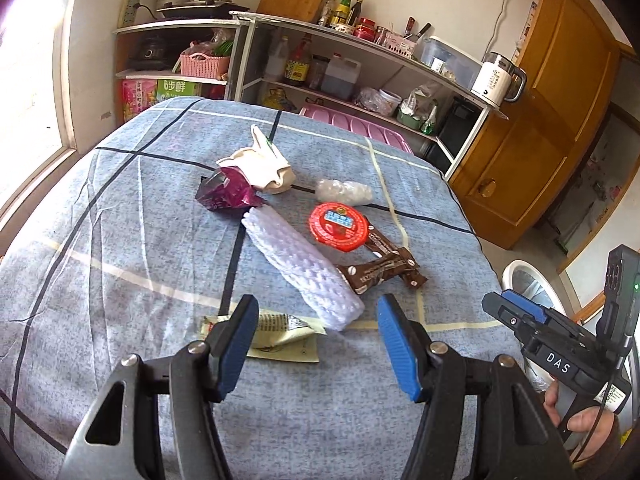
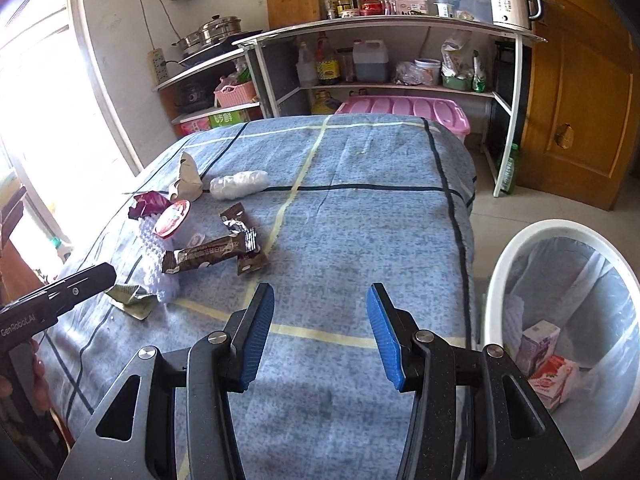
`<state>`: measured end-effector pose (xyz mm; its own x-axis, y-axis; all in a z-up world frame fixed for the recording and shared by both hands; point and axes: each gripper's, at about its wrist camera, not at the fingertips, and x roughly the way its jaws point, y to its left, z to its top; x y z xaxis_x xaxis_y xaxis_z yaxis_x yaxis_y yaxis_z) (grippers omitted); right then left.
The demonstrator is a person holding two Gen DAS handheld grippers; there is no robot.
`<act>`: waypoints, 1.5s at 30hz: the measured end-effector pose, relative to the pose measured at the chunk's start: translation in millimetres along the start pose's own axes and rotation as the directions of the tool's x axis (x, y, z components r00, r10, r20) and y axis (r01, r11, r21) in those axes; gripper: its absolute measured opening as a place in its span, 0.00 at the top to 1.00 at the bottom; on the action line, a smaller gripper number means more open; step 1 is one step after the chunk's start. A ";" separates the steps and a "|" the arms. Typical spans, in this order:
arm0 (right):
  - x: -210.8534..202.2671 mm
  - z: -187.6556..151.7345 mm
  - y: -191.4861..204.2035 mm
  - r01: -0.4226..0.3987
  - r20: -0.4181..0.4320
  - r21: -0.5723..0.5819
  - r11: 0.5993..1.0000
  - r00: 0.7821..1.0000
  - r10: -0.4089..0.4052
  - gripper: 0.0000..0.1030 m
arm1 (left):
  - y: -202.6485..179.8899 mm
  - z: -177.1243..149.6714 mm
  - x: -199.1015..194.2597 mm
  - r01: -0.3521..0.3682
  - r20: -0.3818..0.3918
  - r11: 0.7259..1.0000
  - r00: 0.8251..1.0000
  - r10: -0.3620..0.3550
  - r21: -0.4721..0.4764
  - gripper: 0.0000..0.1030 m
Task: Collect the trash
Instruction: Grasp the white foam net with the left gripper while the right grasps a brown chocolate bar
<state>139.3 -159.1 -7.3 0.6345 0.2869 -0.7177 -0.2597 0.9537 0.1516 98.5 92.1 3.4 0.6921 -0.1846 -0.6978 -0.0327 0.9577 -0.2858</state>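
The surface (image 1: 120, 240), covered in a blue checked cloth, fills most of both views. Beside its right edge stands a white bin (image 2: 560, 320) lined with a clear bag, with a few cartons lying at its bottom. The left gripper (image 1: 316, 344) hangs over the near part of the cloth, its blue pads spread wide with nothing between them; the right gripper (image 2: 320, 332) is likewise spread and empty, over bare cloth near the bin. The trash lies in a loose cluster toward the surface's left half: a long white foam net sleeve (image 1: 300, 268), a crumpled beige paper bag (image 1: 264, 168) at the far end, a purple foil wrapper (image 1: 226, 192) touching it, a round red lid (image 1: 339, 227), brown snack wrappers (image 1: 384, 264) just beside the lid, a clear crumpled plastic piece (image 1: 344, 191), and a pale yellow sachet (image 1: 284, 336) closest to the left gripper
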 end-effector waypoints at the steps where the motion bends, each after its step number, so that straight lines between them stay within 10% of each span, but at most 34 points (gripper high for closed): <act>1: 4.1 1.4 3.3 -0.001 -0.005 -0.006 1.000 1.000 0.001 0.52 | 4.1 1.6 1.4 -0.002 -0.003 1.000 1.000 0.002 -0.007 0.38; 34: 83.6 27.3 47.7 -0.058 -0.120 -0.156 0.986 0.992 0.039 0.52 | 14.0 30.0 70.3 0.013 -0.137 0.999 0.990 -0.017 -0.032 0.37; 45: 73.9 24.2 30.9 0.000 -0.092 -0.092 0.996 0.996 -0.009 0.72 | 6.0 29.4 75.2 -0.034 -0.143 0.999 0.989 0.031 -0.015 0.35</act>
<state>195.8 -106.3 -39.1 0.5667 0.2690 -0.7788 -0.3253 0.9415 0.0885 171.5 90.4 -31.5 0.5806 -0.1841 -0.7931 -0.0673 0.9599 -0.2721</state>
